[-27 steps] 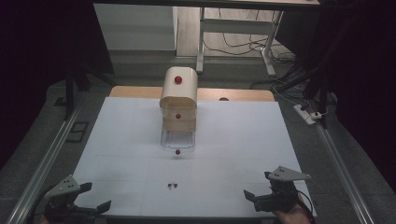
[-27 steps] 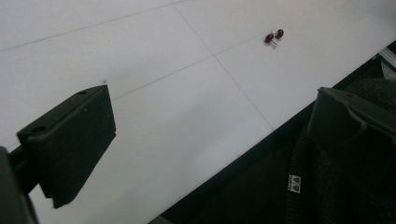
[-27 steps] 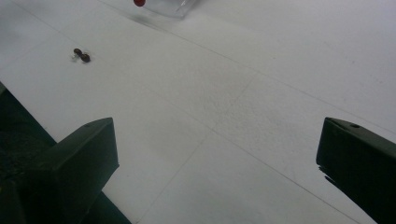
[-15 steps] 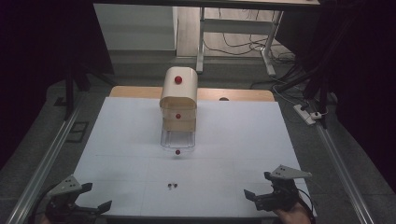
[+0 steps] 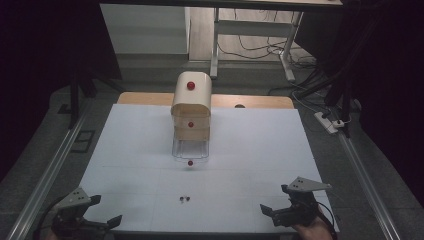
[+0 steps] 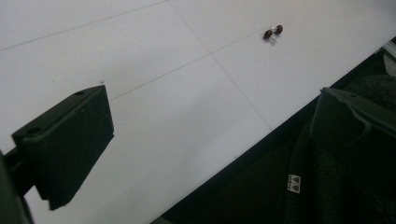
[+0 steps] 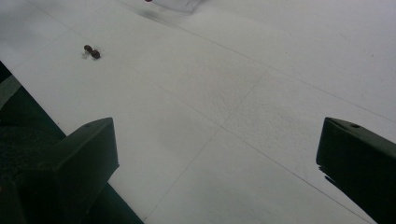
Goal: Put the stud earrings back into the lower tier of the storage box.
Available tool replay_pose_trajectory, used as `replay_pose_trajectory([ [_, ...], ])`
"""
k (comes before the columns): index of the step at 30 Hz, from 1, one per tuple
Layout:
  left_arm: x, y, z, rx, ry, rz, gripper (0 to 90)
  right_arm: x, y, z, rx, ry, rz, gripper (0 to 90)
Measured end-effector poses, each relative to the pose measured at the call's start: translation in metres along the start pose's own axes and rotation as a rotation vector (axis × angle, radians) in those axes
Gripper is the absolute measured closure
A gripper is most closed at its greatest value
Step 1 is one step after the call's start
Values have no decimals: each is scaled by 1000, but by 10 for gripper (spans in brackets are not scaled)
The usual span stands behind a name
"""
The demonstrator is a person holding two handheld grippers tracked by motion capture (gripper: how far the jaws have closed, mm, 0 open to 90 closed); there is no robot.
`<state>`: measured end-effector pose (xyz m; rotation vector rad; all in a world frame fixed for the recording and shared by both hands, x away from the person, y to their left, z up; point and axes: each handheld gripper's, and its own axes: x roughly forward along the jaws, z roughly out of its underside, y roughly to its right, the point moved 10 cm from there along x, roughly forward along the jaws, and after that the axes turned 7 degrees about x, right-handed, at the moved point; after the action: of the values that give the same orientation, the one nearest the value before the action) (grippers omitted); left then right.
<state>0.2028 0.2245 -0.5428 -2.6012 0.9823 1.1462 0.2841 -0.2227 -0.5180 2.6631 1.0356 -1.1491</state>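
A cream drawer cabinet (image 5: 191,107) with red knobs stands mid-table; its clear bottom drawer (image 5: 190,150) is pulled out toward me. A pair of small dark beads (image 5: 184,199) lies on the white sheet in front of it, also seen as the beads (image 6: 273,31) in the left gripper view and the beads (image 7: 91,51) in the right gripper view. My left gripper (image 5: 102,217) hovers open at the table's front left corner. My right gripper (image 5: 275,202) hovers open at the front right. Nothing sits between either pair of jaws.
The white table sheet (image 5: 250,150) covers most of the table, with a wooden strip (image 5: 260,102) at the back. Metal rails (image 5: 50,170) run along both sides. A power strip (image 5: 327,122) and cables lie on the floor at the right.
Both grippers have drifted slightly toward the table's front edge; the cabinet and beads have not moved.
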Motion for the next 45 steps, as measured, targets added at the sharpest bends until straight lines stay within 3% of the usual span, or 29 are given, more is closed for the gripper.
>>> replay_pose_trajectory([
  [4,4,5,-6,16,8,22,0,1,0,1,-3,-14,0,0],
  [14,25,25,-17,108,-19,119,0,1,-2,1,-17,-15,-2,0],
  [19,30,29,-27,118,36,138,0,2,-3,2,-30,-26,1,0],
  [23,38,32,-34,137,50,136,0,3,-3,2,-30,-28,-3,0],
  [27,51,36,-39,175,33,122,0,3,-3,2,-24,-30,-3,0],
  [30,59,38,-41,195,0,108,0,4,-3,2,-31,-29,-2,0],
  [33,66,41,-41,200,-34,121,0,4,-2,2,-34,-36,5,0],
  [36,74,40,-40,210,-77,99,0,4,-2,2,-34,-35,4,0],
  [41,86,38,-44,200,-93,84,0,4,-3,2,-35,-35,1,0],
  [45,98,37,-47,219,-116,79,0,5,-3,2,-38,-39,0,0],
])
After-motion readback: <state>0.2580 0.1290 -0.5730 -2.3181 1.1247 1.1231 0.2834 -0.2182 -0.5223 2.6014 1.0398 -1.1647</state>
